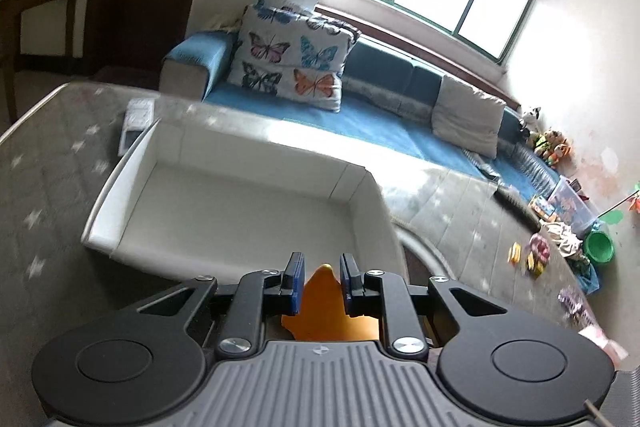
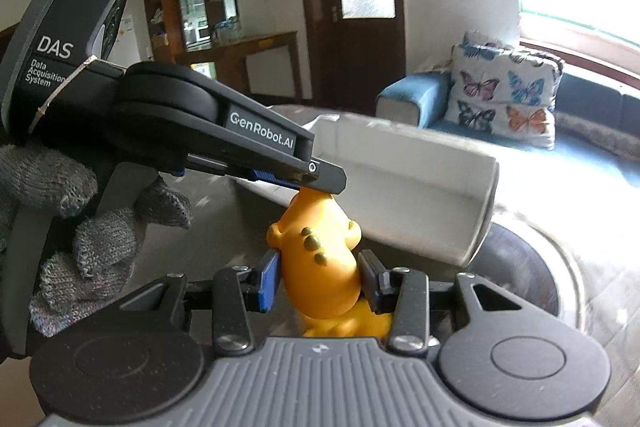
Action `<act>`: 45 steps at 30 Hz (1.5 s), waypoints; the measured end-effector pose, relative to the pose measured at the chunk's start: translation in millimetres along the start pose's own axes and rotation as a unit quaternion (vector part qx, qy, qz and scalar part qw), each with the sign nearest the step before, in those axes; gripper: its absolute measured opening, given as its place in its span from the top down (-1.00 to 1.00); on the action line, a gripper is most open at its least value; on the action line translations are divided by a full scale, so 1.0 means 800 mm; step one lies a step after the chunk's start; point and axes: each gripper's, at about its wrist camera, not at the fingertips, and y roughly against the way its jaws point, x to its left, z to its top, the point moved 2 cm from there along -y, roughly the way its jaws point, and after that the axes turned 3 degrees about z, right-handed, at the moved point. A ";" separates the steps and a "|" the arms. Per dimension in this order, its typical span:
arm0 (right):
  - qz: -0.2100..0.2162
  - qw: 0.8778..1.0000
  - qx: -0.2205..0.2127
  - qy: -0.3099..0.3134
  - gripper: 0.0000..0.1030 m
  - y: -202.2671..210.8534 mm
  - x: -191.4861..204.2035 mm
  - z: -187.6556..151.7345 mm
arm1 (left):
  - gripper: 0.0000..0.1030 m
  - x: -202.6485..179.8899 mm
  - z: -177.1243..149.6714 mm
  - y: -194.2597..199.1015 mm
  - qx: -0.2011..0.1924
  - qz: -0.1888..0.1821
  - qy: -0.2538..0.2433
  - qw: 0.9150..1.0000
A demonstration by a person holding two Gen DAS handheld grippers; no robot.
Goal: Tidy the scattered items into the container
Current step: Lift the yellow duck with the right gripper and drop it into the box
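Observation:
An orange toy dinosaur is held between both grippers, just in front of the white rectangular container. My right gripper is shut on the toy's body. My left gripper is shut on the toy's upper tip; in the right wrist view its fingers clamp the toy's top from the left. The container looks empty inside and lies just beyond the toy.
The grey patterned table holds a small white box behind the container. Small scattered toys and a green bowl lie at the far right. A blue sofa with a butterfly cushion stands behind.

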 end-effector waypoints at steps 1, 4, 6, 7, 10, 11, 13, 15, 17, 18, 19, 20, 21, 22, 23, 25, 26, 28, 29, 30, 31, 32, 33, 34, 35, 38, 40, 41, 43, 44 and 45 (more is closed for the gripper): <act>-0.004 1.000 -0.002 0.000 0.19 -0.003 -0.006 0.006 | 0.60 -0.003 0.008 -0.008 -0.002 -0.001 -0.002 1.000; -0.015 1.000 -0.005 -0.002 0.19 -0.016 -0.026 0.020 | 0.60 -0.009 0.027 -0.030 -0.002 -0.004 -0.007 1.000; -0.022 1.000 -0.005 -0.005 0.19 -0.027 -0.040 0.028 | 0.61 -0.012 0.038 -0.048 0.001 -0.009 -0.005 1.000; -0.025 1.000 -0.005 -0.007 0.19 -0.032 -0.047 0.032 | 0.61 -0.012 0.043 -0.056 0.002 -0.012 -0.004 1.000; -0.037 0.999 -0.003 -0.013 0.20 -0.049 -0.068 0.038 | 0.63 -0.015 0.054 -0.084 0.007 -0.017 0.000 1.000; -0.037 0.999 0.000 -0.019 0.21 -0.056 -0.076 0.038 | 0.63 -0.017 0.057 -0.093 0.009 -0.018 -0.001 1.000; -0.037 0.999 0.007 -0.028 0.23 -0.069 -0.090 0.040 | 0.63 -0.017 0.056 -0.109 0.014 -0.017 -0.001 1.000; -0.037 0.999 0.014 -0.029 0.24 -0.078 -0.095 0.035 | 0.63 -0.014 0.054 -0.124 0.023 -0.012 0.003 1.000; -0.036 0.999 0.022 -0.030 0.23 -0.087 -0.100 0.031 | 0.63 -0.009 0.049 -0.134 0.032 -0.005 0.005 0.999; -0.036 0.999 0.025 -0.031 0.24 -0.092 -0.103 0.029 | 0.63 -0.006 0.047 -0.137 0.035 -0.002 0.004 0.999; -0.036 0.998 0.029 -0.031 0.24 -0.095 -0.105 0.027 | 0.63 -0.004 0.045 -0.140 0.039 0.001 0.004 0.999; -0.036 0.998 0.031 -0.029 0.24 -0.095 -0.104 0.027 | 0.63 -0.001 0.042 -0.143 0.042 0.004 0.003 0.999; -0.037 0.998 0.033 -0.027 0.24 -0.095 -0.103 0.026 | 0.63 0.002 0.040 -0.143 0.044 0.006 0.004 0.999; -0.037 0.998 0.035 -0.025 0.23 -0.094 -0.103 0.025 | 0.63 0.004 0.038 -0.143 0.046 0.008 0.006 0.999; -0.040 0.998 0.035 -0.025 0.23 -0.093 -0.102 0.023 | 0.63 0.007 0.036 -0.143 0.047 0.010 0.007 0.999; -0.044 0.998 0.035 -0.026 0.19 -0.092 -0.100 0.020 | 0.63 0.011 0.032 -0.140 0.050 0.014 0.004 0.999; -0.045 0.998 0.037 -0.026 0.19 -0.092 -0.098 0.019 | 0.62 0.013 0.030 -0.137 0.049 0.019 0.001 0.999; -0.047 0.998 0.041 -0.026 0.18 -0.090 -0.094 0.016 | 0.62 0.016 0.026 -0.134 0.049 0.027 -0.003 0.998; -0.049 0.998 0.040 -0.025 0.17 -0.088 -0.091 0.015 | 0.62 0.019 0.023 -0.132 0.051 0.033 -0.002 0.998; -0.052 0.998 0.038 -0.025 0.14 -0.086 -0.089 0.014 | 0.62 0.022 0.021 -0.131 0.053 0.038 -0.001 0.998; -0.056 0.997 0.037 -0.025 0.11 -0.083 -0.087 0.014 | 0.62 0.025 0.018 -0.130 0.056 0.042 0.001 0.998; -0.056 0.997 0.036 -0.028 0.10 -0.082 -0.087 0.014 | 0.62 0.028 0.016 -0.130 0.058 0.046 0.002 0.997; -0.057 0.997 0.035 -0.030 0.07 -0.080 -0.087 0.014 | 0.62 0.031 0.013 -0.129 0.060 0.051 0.004 0.997; -0.059 0.997 0.034 -0.031 0.05 -0.077 -0.086 0.014 | 0.62 0.034 0.010 -0.127 0.061 0.053 0.006 0.997; -0.061 0.997 0.033 -0.033 0.03 -0.075 -0.086 0.013 | 0.62 0.036 0.008 -0.125 0.062 0.056 0.007 0.996; -0.064 0.997 0.029 -0.037 0.02 -0.069 -0.085 0.011 | 0.62 0.039 0.002 -0.119 0.064 0.061 0.010 0.996; -0.065 0.997 0.028 -0.041 0.01 -0.064 -0.085 0.010 | 0.62 0.037 -0.002 -0.115 0.065 0.060 0.005 0.996; -0.066 0.997 0.027 -0.042 0.01 -0.061 -0.085 0.008 | 0.62 0.037 -0.005 -0.114 0.066 0.062 0.004 0.996; -0.068 0.996 0.025 -0.046 0.00 -0.054 -0.084 0.004 | 0.62 0.035 -0.008 -0.112 0.064 0.064 0.001 0.996; -0.069 0.996 0.024 -0.047 0.00 -0.050 -0.084 0.002 | 0.62 0.034 -0.008 -0.110 0.063 0.065 -0.001 0.996; -0.069 0.996 0.023 -0.049 -0.01 -0.046 -0.084 0.000 | 0.62 0.033 -0.008 -0.109 0.064 0.065 -0.001 0.996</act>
